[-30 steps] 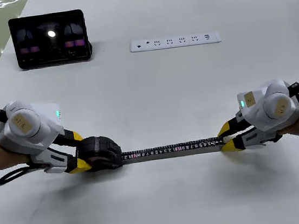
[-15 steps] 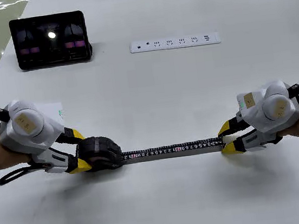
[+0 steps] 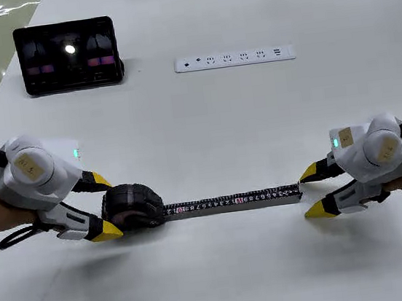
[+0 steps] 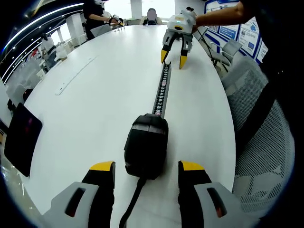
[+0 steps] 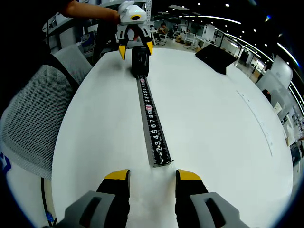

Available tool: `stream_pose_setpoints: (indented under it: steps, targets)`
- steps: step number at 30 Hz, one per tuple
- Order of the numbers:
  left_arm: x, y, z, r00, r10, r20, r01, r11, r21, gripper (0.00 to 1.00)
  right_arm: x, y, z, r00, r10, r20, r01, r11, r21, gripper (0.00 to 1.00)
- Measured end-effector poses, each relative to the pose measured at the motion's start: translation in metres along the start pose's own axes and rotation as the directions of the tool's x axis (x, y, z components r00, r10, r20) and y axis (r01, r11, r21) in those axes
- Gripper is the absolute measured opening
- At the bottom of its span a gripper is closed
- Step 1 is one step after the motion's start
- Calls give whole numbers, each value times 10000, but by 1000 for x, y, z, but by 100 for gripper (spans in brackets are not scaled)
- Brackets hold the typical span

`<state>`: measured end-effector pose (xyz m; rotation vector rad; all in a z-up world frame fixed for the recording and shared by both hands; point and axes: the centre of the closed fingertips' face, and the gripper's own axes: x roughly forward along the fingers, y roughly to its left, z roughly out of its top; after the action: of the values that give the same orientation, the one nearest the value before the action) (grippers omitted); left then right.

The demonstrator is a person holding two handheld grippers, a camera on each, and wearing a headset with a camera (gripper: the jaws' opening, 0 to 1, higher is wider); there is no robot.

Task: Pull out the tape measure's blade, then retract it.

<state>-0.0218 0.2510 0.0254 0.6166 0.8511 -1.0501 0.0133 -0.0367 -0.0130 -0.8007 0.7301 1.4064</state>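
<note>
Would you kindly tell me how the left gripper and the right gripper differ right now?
The left gripper straddles the rear of the tape measure case, while the right gripper has nothing between its jaws. The left gripper sits at the case end; the right gripper just beyond the free tip of the blade. Both are open, facing each other.

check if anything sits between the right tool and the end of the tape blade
Nothing visible does. The right tool is open just short of the blade's end, with only bare table between them.
</note>
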Motion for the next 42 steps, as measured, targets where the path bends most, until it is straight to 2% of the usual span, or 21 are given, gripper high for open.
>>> stream_pose_setpoints:
  steps: [10,17,25,33,42]
  targets:
    - [-7,-9,-5,9989,318,347,-286,9957,-880,65,-9,7,-3,9991,-367,213,351,9970,688,50]
    - [-10,-16,-7,9971,542,536,-464,9894,-1375,73,-13,19,0,9980,-448,455,396,9933,1090,57]
    - [-12,-26,-8,9951,688,707,-558,9837,-1712,77,-16,30,5,9957,-636,678,523,9862,1571,65]
    - [-14,-30,-4,9899,1010,999,-784,9748,-2087,82,-20,34,10,9910,-1012,875,815,9754,2048,72]
    - [-14,-42,-8,9879,1101,1096,-811,9672,-2405,83,-20,39,12,9856,-1321,1057,1019,9623,2521,77]
